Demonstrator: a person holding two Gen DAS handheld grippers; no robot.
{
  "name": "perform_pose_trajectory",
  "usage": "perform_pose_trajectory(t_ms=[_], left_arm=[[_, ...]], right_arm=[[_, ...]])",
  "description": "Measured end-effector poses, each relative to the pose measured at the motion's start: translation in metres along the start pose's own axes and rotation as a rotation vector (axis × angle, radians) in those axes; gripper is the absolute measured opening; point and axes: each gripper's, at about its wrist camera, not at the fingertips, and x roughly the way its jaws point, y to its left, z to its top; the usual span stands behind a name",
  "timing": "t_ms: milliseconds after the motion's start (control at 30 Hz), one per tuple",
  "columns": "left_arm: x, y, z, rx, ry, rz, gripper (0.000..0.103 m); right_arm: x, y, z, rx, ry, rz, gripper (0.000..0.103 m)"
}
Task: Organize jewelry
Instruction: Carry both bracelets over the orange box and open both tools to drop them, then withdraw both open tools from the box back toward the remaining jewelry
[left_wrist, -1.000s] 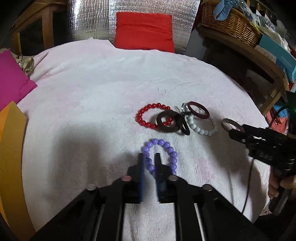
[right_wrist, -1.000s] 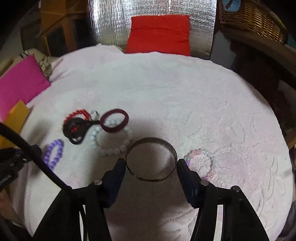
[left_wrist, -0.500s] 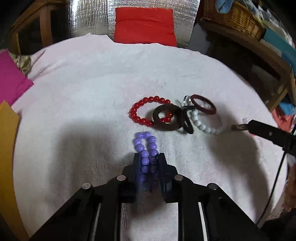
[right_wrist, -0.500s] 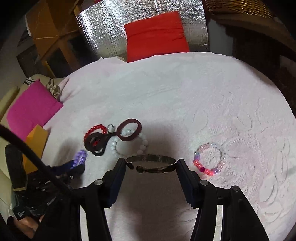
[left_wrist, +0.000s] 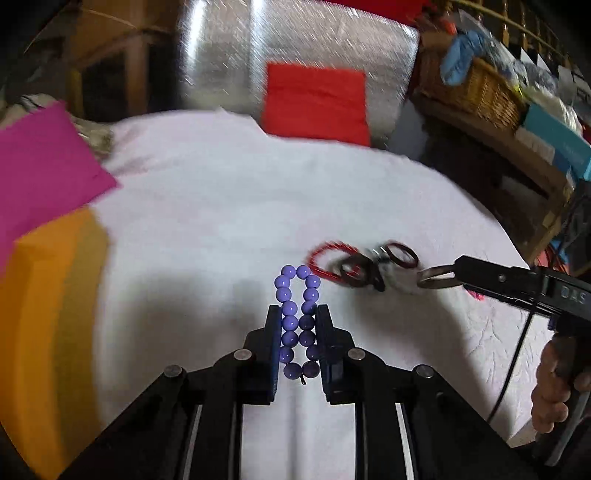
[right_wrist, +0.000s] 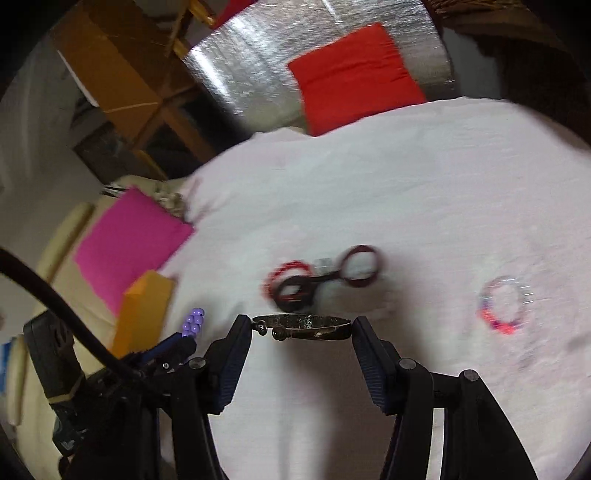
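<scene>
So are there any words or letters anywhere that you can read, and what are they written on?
"DAS": pale letters on the black body of the right gripper, seen from the left wrist camera; the picture's edge cuts them off, so the word may run on.
Boxes on the shelf at the right: any print is too blurred to read.
No writing shows on the purple bead bracelet or the metal bangle.

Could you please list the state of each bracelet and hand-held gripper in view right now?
Purple bead bracelet: squeezed flat, lifted.
Metal bangle: held off the cloth.
Left hand-held gripper: shut on purple bead bracelet.
Right hand-held gripper: shut on metal bangle.
Pink bead bracelet: lying loose on the cloth.
</scene>
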Motion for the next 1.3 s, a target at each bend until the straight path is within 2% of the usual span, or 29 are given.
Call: perform_pose_trajectory(t_ms=[33,67,100,133,200,267,400,467,600,767,933,967,1033,1100,1167,1233,1267,1300], left_arm=[[0.000,0.004,-0.004,-0.004,-0.019,0.034,0.019],[-0.022,0.013,-0.004,-0.013,-0.043,0.085,0.019],[-0.018,0.019,-0.003,-0.022,-0.054,0.106,0.019],[-0.039,0.031,-0.003,-0.046,-0.072,0.126,0.019],[-0.063,0.052,-0.008,-0.078,-0.102,0.169,0.019],[-0.081,0.078,-0.018,-0.099,-0.118,0.248,0.019],[-0.090,0.135,-0.043,-0.201,-0.073,0.321,0.019],[-0.078,0.163,-0.057,-0.252,-0.029,0.370,0.019],[-0.069,0.204,-0.075,-0.337,0.054,0.387,0.019],[-0.066,0.214,-0.082,-0.345,0.097,0.366,0.019],[-0.062,0.220,-0.081,-0.336,0.143,0.372,0.019],[-0.066,0.222,-0.081,-0.333,0.147,0.373,0.020],[-0.071,0.227,-0.080,-0.332,0.158,0.383,0.032],[-0.085,0.232,-0.078,-0.336,0.143,0.389,0.053],[-0.100,0.231,-0.073,-0.329,0.104,0.389,0.055],[-0.111,0.226,-0.065,-0.306,0.084,0.361,0.058],[-0.119,0.223,-0.059,-0.284,0.069,0.336,0.060],[-0.121,0.214,-0.056,-0.264,0.062,0.321,0.062]], right_arm=[[0.002,0.006,-0.001,0.006,0.000,0.034,0.059],[0.004,0.014,-0.003,0.011,-0.002,0.063,0.059],[0.006,0.022,-0.004,0.012,-0.006,0.081,0.059],[0.008,0.033,-0.005,0.003,-0.013,0.096,0.059],[0.013,0.058,-0.008,-0.033,-0.018,0.126,0.059],[0.024,0.090,-0.012,-0.081,-0.005,0.163,0.059],[0.058,0.158,-0.017,-0.180,0.047,0.216,0.059],[0.080,0.197,-0.023,-0.237,0.081,0.236,0.059],[0.117,0.265,-0.036,-0.360,0.118,0.243,0.059],[0.167,0.321,-0.044,-0.475,0.183,0.216,0.059],[0.214,0.338,-0.050,-0.520,0.310,0.118,0.061],[0.215,0.337,-0.047,-0.519,0.308,0.102,0.062],[0.211,0.333,-0.040,-0.508,0.262,0.092,0.066],[0.196,0.319,-0.028,-0.465,0.213,0.136,0.069],[0.185,0.306,-0.018,-0.425,0.154,0.151,0.069],[0.190,0.300,-0.011,-0.397,0.121,0.079,0.069],[0.198,0.293,-0.008,-0.374,0.131,0.015,0.069],[0.204,0.291,-0.008,-0.361,0.146,-0.013,0.067]])
